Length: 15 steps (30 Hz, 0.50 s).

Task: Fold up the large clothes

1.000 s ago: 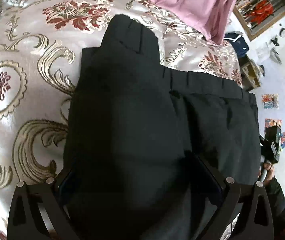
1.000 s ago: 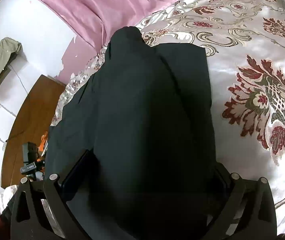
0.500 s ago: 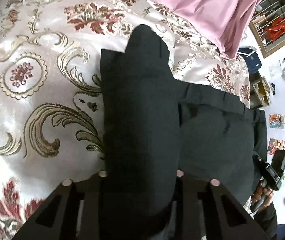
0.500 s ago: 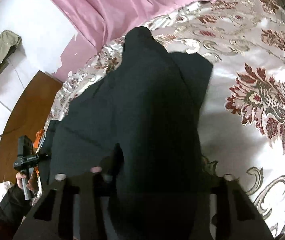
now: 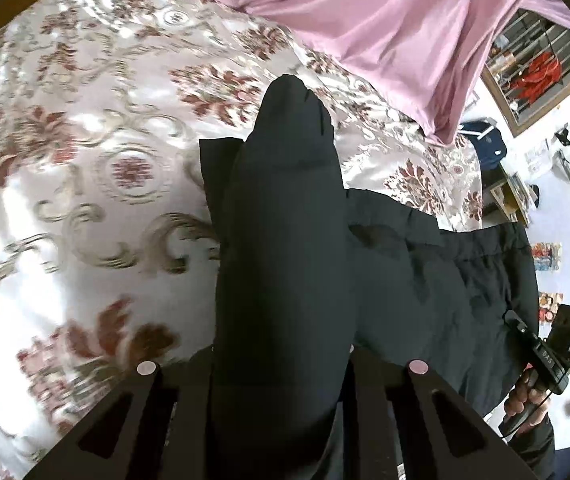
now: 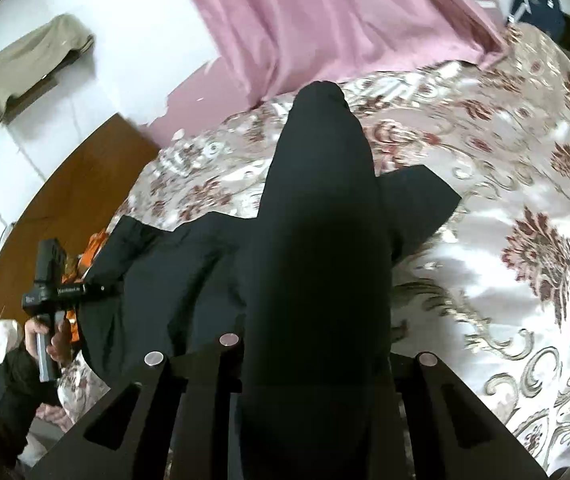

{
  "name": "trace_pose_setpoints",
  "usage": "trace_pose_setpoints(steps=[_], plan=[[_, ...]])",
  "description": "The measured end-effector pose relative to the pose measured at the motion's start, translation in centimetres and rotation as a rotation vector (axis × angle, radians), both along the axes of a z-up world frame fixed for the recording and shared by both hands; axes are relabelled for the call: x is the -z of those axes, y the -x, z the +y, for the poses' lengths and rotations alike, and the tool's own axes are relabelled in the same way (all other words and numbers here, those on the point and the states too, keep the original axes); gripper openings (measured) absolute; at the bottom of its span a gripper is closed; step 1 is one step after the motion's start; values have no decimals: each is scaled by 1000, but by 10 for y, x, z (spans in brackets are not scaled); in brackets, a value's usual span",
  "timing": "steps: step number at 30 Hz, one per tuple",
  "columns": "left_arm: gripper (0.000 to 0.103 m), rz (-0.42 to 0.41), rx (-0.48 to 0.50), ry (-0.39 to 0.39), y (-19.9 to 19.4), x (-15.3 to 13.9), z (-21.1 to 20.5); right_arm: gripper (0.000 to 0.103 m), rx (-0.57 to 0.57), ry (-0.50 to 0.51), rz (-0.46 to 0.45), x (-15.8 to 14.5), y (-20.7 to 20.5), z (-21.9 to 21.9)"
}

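Each gripper is pinching one side of the black pants [image 5: 285,264], most likely so both sides can be lifted together and laid over in a neat fold. The left gripper [image 5: 281,360] and the right gripper [image 6: 313,356] are both closing tight on the cloth. The pants fill the middle of each view, on the shiny flowery bedspread [image 5: 85,184]. They look dark, soft and bunched up.

Black trousers [image 6: 317,240] in closing right gripper [image 6: 313,364], above floral bedspread [image 6: 525,300].

Bright daylight, satin glare, motion blur, fisheye vignette.
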<state>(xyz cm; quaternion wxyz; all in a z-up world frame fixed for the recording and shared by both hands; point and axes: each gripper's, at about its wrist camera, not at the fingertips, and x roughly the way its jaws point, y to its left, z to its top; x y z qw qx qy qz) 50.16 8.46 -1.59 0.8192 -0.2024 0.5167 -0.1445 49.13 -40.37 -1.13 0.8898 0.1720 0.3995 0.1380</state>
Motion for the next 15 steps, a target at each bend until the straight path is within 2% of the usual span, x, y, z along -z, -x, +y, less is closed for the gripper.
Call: trace_pose_setpoints(steps=[4,10,15], plan=[[15,-3,-53,16,19,-5,29,17,-38,-10,-22,-11,9,25],[15,-24,-85,-3,47,-17,58,17,-73,-36,-43,-17,26,57],[15,-23,-94,-19,54,-9,67,17,-78,-37,-42,-7,33,71]])
